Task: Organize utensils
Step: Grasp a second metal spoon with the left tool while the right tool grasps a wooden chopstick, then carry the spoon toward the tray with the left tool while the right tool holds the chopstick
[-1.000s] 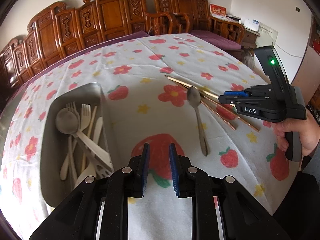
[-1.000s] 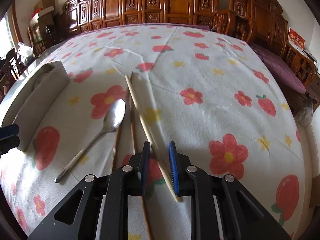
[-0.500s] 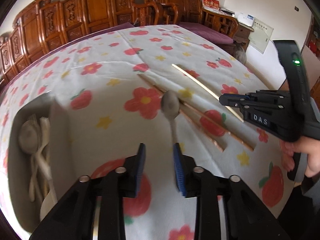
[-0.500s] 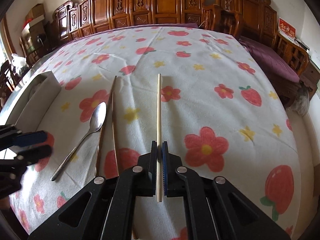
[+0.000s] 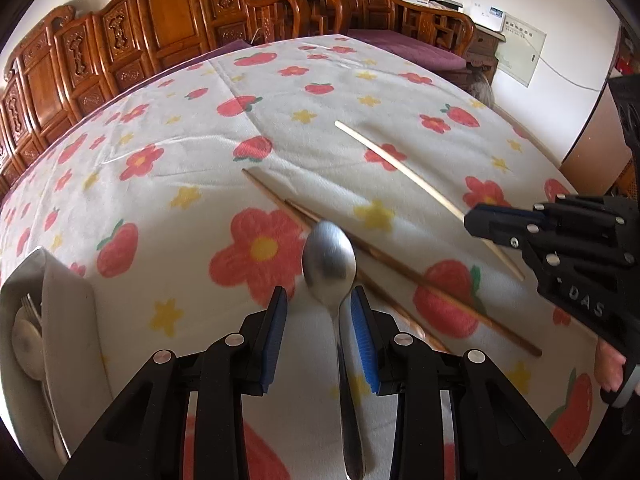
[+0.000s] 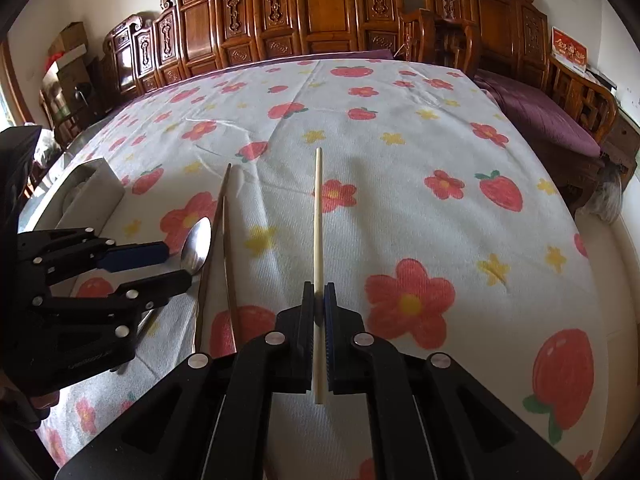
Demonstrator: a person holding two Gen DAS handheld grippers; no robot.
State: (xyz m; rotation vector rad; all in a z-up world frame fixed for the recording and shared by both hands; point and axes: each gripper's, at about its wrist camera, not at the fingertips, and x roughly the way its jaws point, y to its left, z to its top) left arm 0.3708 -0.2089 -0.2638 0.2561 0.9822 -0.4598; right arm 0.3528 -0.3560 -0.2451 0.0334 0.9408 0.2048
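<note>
Right gripper [image 6: 319,304] clamping pale chopstick [image 6: 317,216], left gripper [image 5: 319,308] (jaws apart) straddling spoon [image 5: 330,264]

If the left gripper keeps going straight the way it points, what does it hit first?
Most likely the metal spoon: its neck already lies between the left gripper's open pads, the bowl just ahead. Beyond it lie the dark chopsticks. Depth is hard to judge.

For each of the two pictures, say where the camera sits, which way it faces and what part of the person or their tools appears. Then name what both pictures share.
Left wrist: on the left hand-held gripper, facing down over the spoon that lies between its open jaws; a hand shows at right.
Right wrist: on the right hand-held gripper, shut on the pale chopstick.
Shared: spoon, brown chopsticks, tray, each other's gripper.
</note>
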